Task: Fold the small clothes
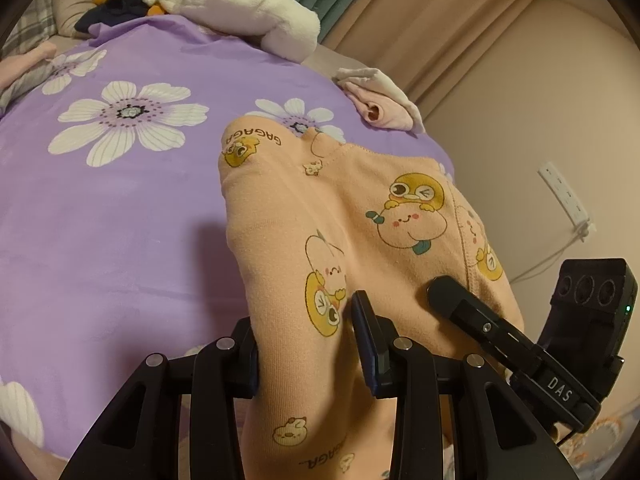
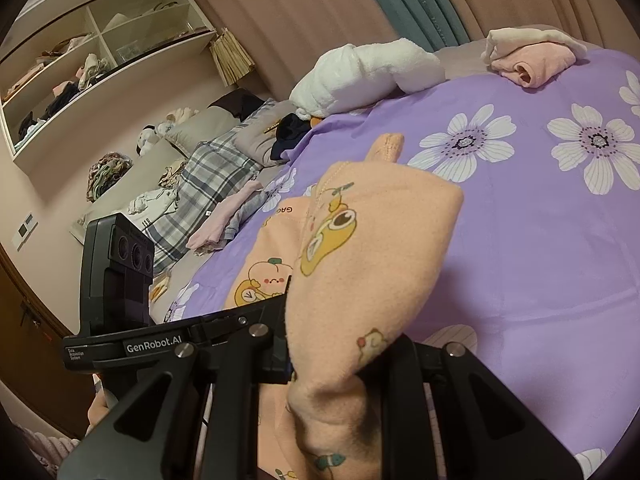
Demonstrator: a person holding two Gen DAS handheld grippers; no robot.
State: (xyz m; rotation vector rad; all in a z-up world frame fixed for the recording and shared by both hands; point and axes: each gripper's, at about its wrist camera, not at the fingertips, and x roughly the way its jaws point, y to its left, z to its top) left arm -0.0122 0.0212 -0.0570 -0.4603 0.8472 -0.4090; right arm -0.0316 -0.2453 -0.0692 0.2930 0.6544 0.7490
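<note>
Purple bedding printed with large white flowers (image 1: 120, 184) covers the bed and fills most of both wrist views; beige curtains with a teal strip (image 2: 420, 4) hang behind it, and open wall shelves (image 2: 92, 52) stuffed with clothes show at the upper left of the right wrist view; a plaid cloth (image 2: 208, 184) and loose garments lie along the bed's far side.

A small peach garment printed with yellow cartoon ducks (image 1: 360, 216) lies partly on the purple cover and is lifted at its near edge by both tools; its far end rests flat on the bedding, with a fold bunched upward between the two grips.

The left gripper (image 1: 308, 344) has its two fingers pressed on a gathered fold of the peach cloth, which runs down between them; the right gripper (image 2: 340, 356) is clamped on another bunch of the same cloth, which drapes thickly over its fingers and hides the tips.

A white plush toy (image 1: 240, 4) lies at the head of the bed; a folded pink and white bundle (image 1: 380, 100) sits near the cover's edge, well apart from the peach garment; a white power strip (image 1: 564, 200) hangs on the wall at the right.
</note>
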